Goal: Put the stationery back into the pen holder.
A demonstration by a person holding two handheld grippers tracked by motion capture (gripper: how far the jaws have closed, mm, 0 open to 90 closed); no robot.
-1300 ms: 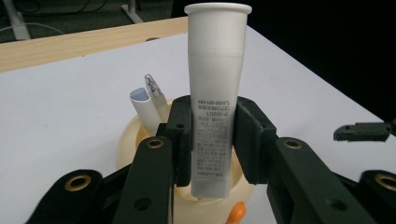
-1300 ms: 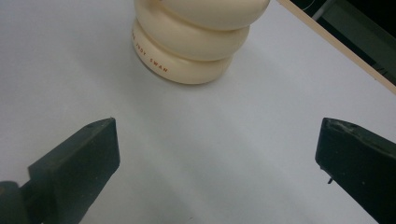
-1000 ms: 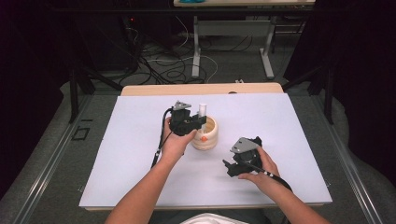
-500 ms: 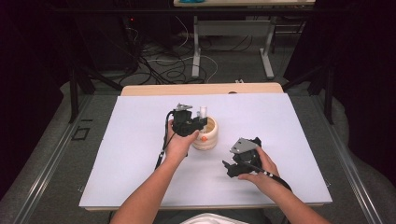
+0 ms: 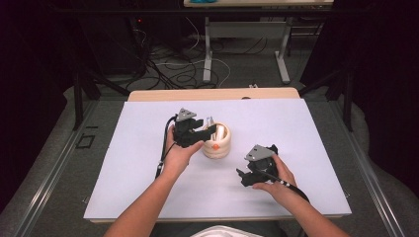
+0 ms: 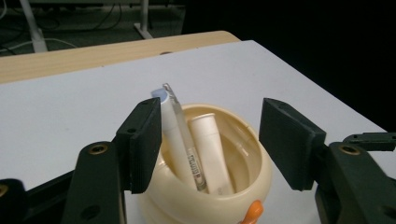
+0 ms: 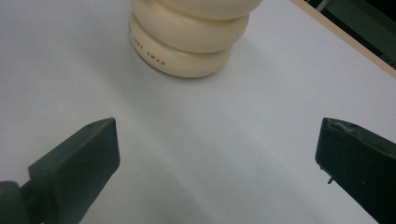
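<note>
The table (image 5: 123, 163), covered in a white sheet, carries a cream ribbed pot (image 5: 218, 144) near its middle, and everything else sits around that pot. The left claw (image 5: 203, 132) hovers at the pot's left rim, held in the person's left hand (image 5: 179, 153); its jaws have just been opening and now stand about half apart, one on each side of the pot's mouth, with nothing pressed between the pads. In the left gripper view the left pad lies just beside a blue-capped pen (image 6: 170, 133), though contact there cannot be told. The right claw (image 5: 243, 178) rests low on the table to the pot's right and nearer the person, well apart from it, with jaws spread wide and nothing between them; the right gripper view looks past them to the pot's base (image 7: 187, 42). Inside the pot stand the pen, a clear thin pen (image 6: 187, 149) leaning against it, and a white tube (image 6: 210, 149). A small orange knob (image 5: 215, 146) sits on the pot's front.
</note>
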